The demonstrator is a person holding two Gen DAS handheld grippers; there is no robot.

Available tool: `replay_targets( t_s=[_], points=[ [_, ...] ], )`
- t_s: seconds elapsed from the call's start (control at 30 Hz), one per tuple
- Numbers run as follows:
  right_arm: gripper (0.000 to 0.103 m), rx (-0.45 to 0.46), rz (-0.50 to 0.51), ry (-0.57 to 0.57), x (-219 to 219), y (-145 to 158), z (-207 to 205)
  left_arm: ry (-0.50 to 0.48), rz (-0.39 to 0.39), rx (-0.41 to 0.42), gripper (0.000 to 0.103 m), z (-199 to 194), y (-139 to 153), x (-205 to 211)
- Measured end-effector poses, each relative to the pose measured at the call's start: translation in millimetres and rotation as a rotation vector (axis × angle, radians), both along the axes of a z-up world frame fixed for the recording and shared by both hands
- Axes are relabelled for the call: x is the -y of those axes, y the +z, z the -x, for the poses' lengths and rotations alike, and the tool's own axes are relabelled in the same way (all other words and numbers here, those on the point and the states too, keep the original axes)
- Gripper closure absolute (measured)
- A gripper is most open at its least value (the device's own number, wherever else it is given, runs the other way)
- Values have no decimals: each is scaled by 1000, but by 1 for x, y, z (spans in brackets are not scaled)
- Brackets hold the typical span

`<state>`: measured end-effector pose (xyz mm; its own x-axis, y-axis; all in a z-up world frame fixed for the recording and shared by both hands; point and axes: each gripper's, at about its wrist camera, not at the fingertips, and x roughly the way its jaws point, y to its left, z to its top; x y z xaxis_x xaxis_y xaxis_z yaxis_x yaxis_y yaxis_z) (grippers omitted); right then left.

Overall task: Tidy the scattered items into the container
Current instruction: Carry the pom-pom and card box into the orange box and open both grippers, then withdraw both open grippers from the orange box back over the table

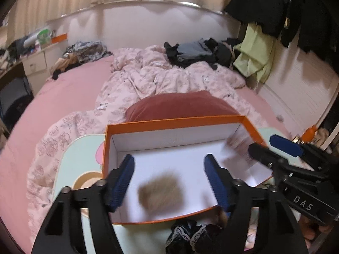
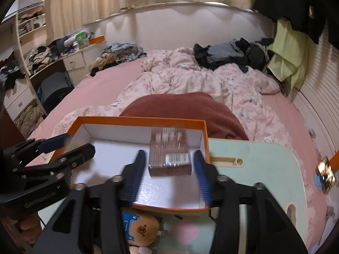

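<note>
An orange box (image 1: 173, 120) with a white inside stands on a pale green lap tray (image 1: 84, 148); it also shows in the right wrist view (image 2: 139, 119). My left gripper (image 1: 169, 182) is open above the box, with a blurred brown fluffy item (image 1: 161, 194) between its fingers, apart from both pads. My right gripper (image 2: 169, 175) is open over the box's right end, around a clear-wrapped brown packet (image 2: 169, 156) with a barcode. The packet shows blurred in the left wrist view (image 1: 239, 148). A brown plush toy (image 2: 139, 230) and black lace fabric (image 1: 190, 239) lie on the tray in front of the box.
The tray (image 2: 254, 160) rests on a bed with a pink sheet (image 1: 63, 97), a crumpled floral duvet (image 1: 161, 74) and a dark red pillow (image 1: 182, 105) behind the box. Dark clothes (image 1: 197, 53) lie at the bed's far end. A cluttered desk (image 2: 42, 59) stands left.
</note>
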<state>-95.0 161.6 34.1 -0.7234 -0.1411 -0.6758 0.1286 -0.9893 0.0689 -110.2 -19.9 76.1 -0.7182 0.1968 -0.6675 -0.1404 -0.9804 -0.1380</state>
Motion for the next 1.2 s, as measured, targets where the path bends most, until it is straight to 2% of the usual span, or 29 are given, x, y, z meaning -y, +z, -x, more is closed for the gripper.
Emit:
replay_targets(
  t_s=[0.03, 0.07, 0.2, 0.43, 0.5, 0.57, 0.7, 0.8, 0.9, 1.0, 1.2],
  points=[
    [30, -16, 15, -12, -2, 1, -3, 0, 0, -8, 30, -2, 1, 1],
    [29, -37, 25, -15, -4, 3, -7, 2, 7, -17, 28, -5, 2, 1],
    [28, -64, 12, -12, -2, 10, -17, 2, 40, -58, 27, -17, 11, 0],
    [28, -104, 16, 20, 0, 20, -57, -48, 22, -112, 17, -61, 27, -3],
    [28, -107, 8, 28, 2, 16, -76, -69, 17, -115, 11, -80, 26, -5],
    [28, -111, -1, 37, 1, 11, -95, -89, 17, -115, 11, -98, 22, -7],
    [28, -126, -37, 12, -8, -1, -128, -71, 82, -131, 10, -132, 6, -9],
    [28, -83, -32, 11, -16, -13, -144, -56, 132, -112, 10, -147, -9, -12],
    [28, -6, 18, 40, -21, -25, -154, -69, 132, -86, 10, -160, -22, -15],
    [28, 17, -6, 24, -21, -35, -164, -57, 137, -58, 9, -167, -38, -18],
    [28, 47, -54, -19, -21, -56, -172, -17, 108, 85, 9, -154, -66, -14]
  ],
)
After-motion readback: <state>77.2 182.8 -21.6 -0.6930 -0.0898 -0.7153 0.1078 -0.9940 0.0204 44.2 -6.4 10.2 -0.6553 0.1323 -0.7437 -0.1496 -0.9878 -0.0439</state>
